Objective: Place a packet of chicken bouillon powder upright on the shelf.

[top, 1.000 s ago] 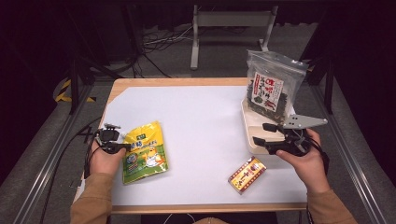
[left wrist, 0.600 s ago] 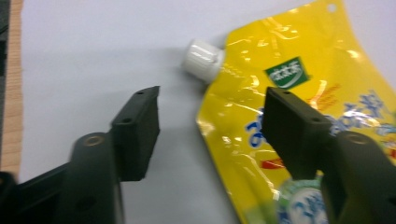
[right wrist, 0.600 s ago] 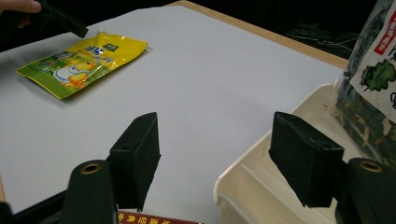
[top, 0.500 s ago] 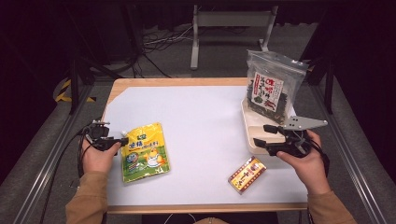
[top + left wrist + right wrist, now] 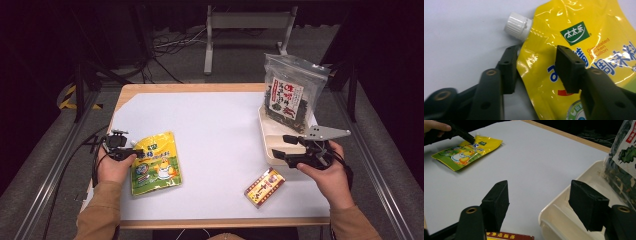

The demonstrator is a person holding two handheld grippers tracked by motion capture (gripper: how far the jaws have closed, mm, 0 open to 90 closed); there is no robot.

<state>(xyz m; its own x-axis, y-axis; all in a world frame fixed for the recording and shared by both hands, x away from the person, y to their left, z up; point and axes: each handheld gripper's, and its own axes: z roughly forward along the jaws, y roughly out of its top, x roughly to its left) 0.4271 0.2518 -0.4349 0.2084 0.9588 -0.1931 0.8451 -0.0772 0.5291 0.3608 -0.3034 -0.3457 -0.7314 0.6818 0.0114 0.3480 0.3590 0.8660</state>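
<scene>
A yellow spouted pouch (image 5: pixel 155 162) lies flat at the table's left. In the left gripper view its white cap (image 5: pixel 517 25) points up and left. My left gripper (image 5: pixel 537 53) straddles the pouch's (image 5: pixel 586 30) edge just below the cap. One jaw is on the bare table beside the edge and the other is over the print. The jaws have just been closing, a wide gap remains, and the pads do not squeeze the pouch. From above, my left gripper (image 5: pixel 134 151) is at the pouch's upper left corner. My right gripper (image 5: pixel 280 146) is open across the cream tray's (image 5: pixel 267 135) near corner.
A clear bag of dark dried leaves (image 5: pixel 290 95) stands in the tray's far end. A small red and yellow box (image 5: pixel 265 186) lies near the front edge, left of my right hand. White table surface spreads between the pouch and the tray (image 5: pixel 564 205).
My left hand drew back to the left, then returned to the pouch's corner. Its jaws widened and then narrowed. The right hand has not moved.
</scene>
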